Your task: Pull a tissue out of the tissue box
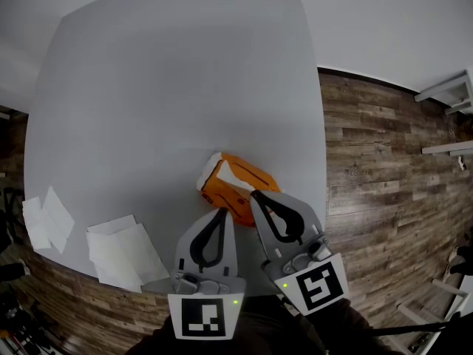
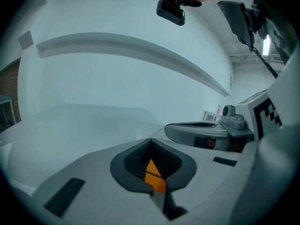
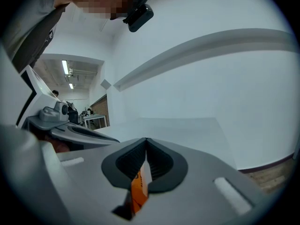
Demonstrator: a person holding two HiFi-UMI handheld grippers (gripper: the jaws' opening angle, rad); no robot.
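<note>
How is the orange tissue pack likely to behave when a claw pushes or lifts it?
The orange tissue pack looks soft-wrapped, with an uneven outline, so it probably dents rather than staying stiff. Holding paper, it is likely light; a push may slide it across the smooth white table. Lying flat, it seems unlikely to roll or tip.

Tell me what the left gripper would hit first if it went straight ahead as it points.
The orange tissue box: the left gripper points at its near edge, and orange shows between its shut jaws. Whether it already touches is unclear.
</note>
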